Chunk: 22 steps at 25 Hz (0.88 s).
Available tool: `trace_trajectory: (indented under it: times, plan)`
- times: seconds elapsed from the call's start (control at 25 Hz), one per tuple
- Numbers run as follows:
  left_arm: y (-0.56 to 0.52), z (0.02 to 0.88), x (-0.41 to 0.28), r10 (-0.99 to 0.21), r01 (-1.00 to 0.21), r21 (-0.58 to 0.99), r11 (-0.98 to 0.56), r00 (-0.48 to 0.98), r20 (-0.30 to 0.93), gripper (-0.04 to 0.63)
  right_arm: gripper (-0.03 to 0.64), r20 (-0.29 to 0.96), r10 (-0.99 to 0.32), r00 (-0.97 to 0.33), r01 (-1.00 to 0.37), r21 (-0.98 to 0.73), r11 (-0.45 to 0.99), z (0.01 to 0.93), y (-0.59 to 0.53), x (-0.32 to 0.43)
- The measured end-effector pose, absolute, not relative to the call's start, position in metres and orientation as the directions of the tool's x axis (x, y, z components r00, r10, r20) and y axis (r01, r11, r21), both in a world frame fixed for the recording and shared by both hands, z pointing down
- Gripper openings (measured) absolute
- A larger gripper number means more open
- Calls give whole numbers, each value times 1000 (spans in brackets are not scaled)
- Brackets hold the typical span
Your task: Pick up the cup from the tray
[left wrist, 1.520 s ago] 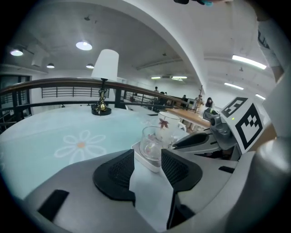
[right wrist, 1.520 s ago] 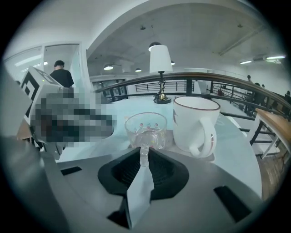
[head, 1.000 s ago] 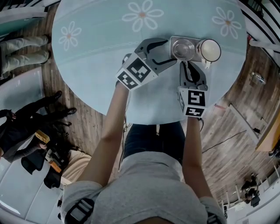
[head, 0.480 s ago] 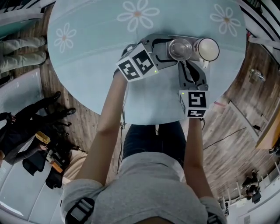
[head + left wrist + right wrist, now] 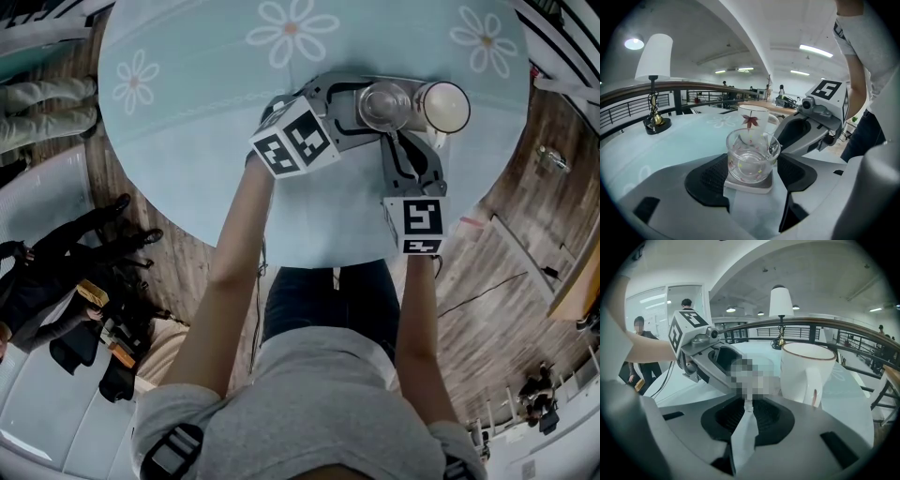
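The left gripper (image 5: pixel 752 176), its 2 jaws having just been opening wide, is being held astride the glass cup (image 5: pixel 751 157), standing ungripped on the tray (image 5: pixel 740 186) at centre frame, while the tray is being pinched by the right gripper (image 5: pixel 747 416), so closure is probably being prepared.

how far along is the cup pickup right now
Done: right tool pinches the tray. In hand: left tool jaws have just been opening, now wide around the cup, not touching. Left: close, lift; cup sits on tray.
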<state>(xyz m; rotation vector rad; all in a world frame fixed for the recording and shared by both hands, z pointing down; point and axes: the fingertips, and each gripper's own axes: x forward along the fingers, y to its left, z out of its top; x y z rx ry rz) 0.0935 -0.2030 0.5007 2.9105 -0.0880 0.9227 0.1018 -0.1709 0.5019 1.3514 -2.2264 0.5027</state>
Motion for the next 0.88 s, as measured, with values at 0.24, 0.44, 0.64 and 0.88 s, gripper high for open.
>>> trace_trajectory:
  times: [0.24,0.44,0.64,0.88]
  plan:
    - [-199,487,84,-60,-105,43,-994,813,580,333,51,562,-715,-415,-884,-63,464,489,-166,92]
    - [-196,472,67,-121,-165,27,-986,814,568,333,51,547,-707,-447,-863,-58,501,475,-165,76]
    - [-191,470,42,-163,-217,24,-976,796,583,333,51,546,-682,-487,-836,-65,545,473,-160,54]
    - [-178,473,12,-198,-270,32,-962,778,597,333,51,550,-648,-527,-806,-81,587,476,-148,26]
